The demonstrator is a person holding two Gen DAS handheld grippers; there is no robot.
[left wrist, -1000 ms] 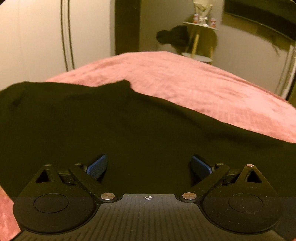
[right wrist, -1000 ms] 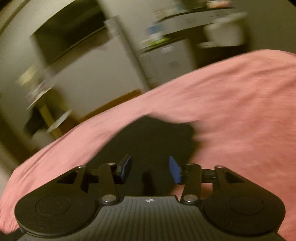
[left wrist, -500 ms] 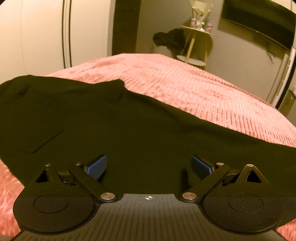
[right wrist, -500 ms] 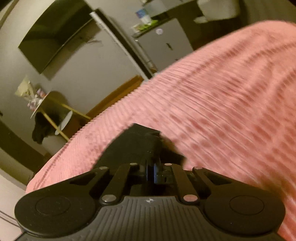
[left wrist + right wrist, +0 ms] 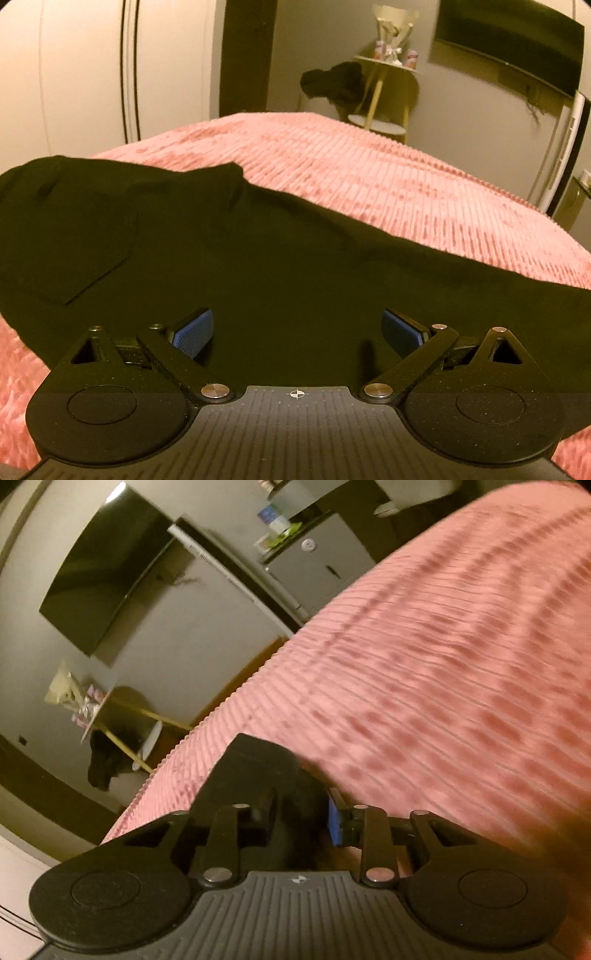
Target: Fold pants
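Black pants [image 5: 258,251] lie spread across a pink ribbed bedspread [image 5: 388,177], with a back pocket at the left. My left gripper [image 5: 297,332] is open, its blue pads [image 5: 195,328] wide apart just above the cloth, holding nothing. In the right wrist view only the end of a pant leg [image 5: 255,764] shows on the bedspread [image 5: 443,683]. My right gripper [image 5: 301,816] has its fingers partly apart with the black cloth lying between them; one blue pad [image 5: 334,821] shows.
A small yellow side table [image 5: 384,92] with dark clothing hung on it stands past the bed's far edge. A wall-mounted TV [image 5: 103,568], a grey cabinet [image 5: 317,568] and a white wardrobe [image 5: 92,74] line the room.
The right gripper closed on the pant-leg end half a second ago and has now parted again, tilting left. The left gripper stayed open and dipped slightly toward the pants.
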